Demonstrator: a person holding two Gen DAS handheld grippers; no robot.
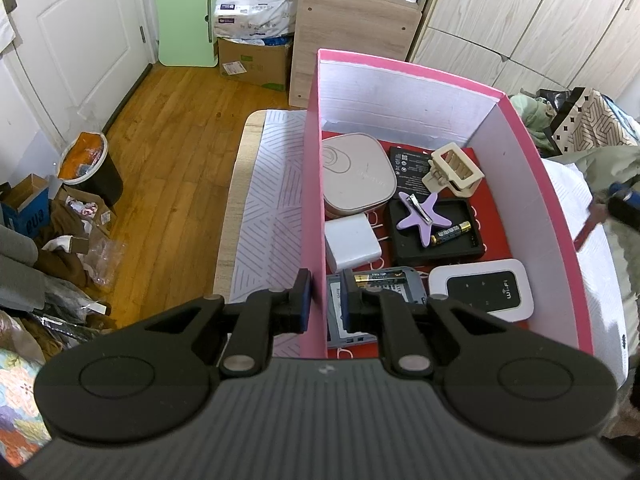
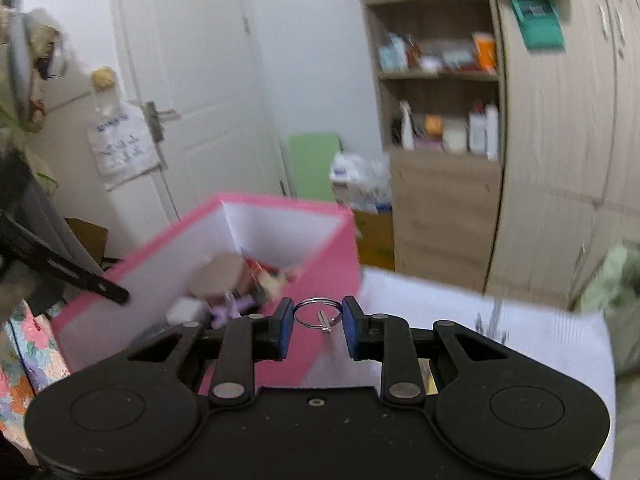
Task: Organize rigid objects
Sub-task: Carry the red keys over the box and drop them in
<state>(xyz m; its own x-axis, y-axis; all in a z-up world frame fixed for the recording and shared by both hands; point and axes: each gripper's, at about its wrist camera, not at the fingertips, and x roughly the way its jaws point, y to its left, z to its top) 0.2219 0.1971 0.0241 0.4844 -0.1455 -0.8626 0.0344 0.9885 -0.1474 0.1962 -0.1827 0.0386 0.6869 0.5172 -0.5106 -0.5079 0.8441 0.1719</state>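
Note:
A tall pink box (image 1: 314, 200) stands on a white cloth. My left gripper (image 1: 325, 294) is shut on its near left wall, one pad outside and one inside. Inside lie a beige rounded case (image 1: 356, 176), a cream claw clip (image 1: 456, 170), a purple star clip (image 1: 420, 216) on a black tray (image 1: 434, 248), a white charger (image 1: 352, 242) and a white pocket router (image 1: 480, 288). In the blurred right wrist view, my right gripper (image 2: 318, 316) is shut on a metal key ring (image 2: 308, 322), held in the air just right of the pink box (image 2: 328, 264).
The white patterned cloth (image 1: 264, 200) covers a table beside a wooden floor (image 1: 172, 140). A bin (image 1: 90, 168) and clutter lie at the left. A wooden shelf cabinet (image 2: 440, 200) and wardrobe doors (image 2: 560, 160) stand behind. Clothes (image 1: 580, 120) are piled at the right.

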